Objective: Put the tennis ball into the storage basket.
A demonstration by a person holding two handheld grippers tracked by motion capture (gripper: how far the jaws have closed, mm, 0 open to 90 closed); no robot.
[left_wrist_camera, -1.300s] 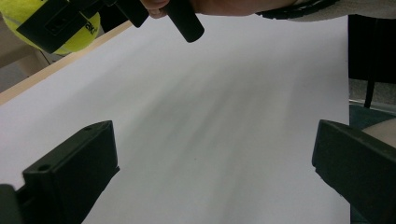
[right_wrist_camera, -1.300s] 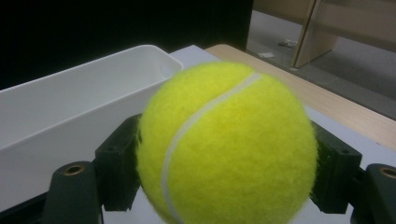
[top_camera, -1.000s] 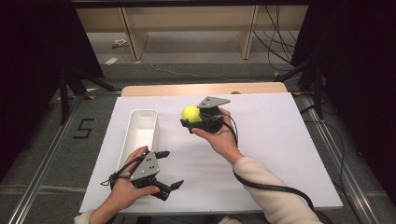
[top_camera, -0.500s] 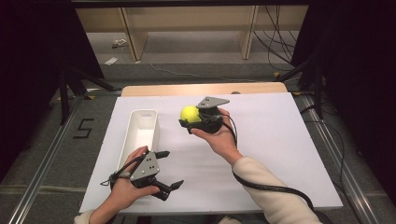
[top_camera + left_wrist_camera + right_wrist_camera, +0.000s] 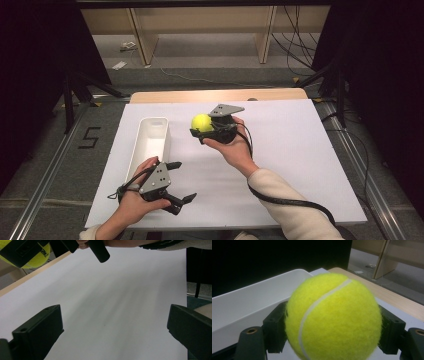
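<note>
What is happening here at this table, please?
A person works at a white table with a gripper in each hand. The right gripper is shut on a yellow tennis ball, held up beside a long white bin. The left gripper, jaws open and holding nothing, waits near the table's front edge.

1. A fuzzy yellow-green tennis ball (image 5: 333, 316) with a curved white seam is clamped on both sides between the black jaws of the right gripper (image 5: 202, 129), clear of the white table surface.
2. From the high view the ball (image 5: 201, 122) sits just right of a long white rectangular plastic bin (image 5: 150, 142), near its far end.
3. The bin stands open-topped, its long side running away from the person.
</note>
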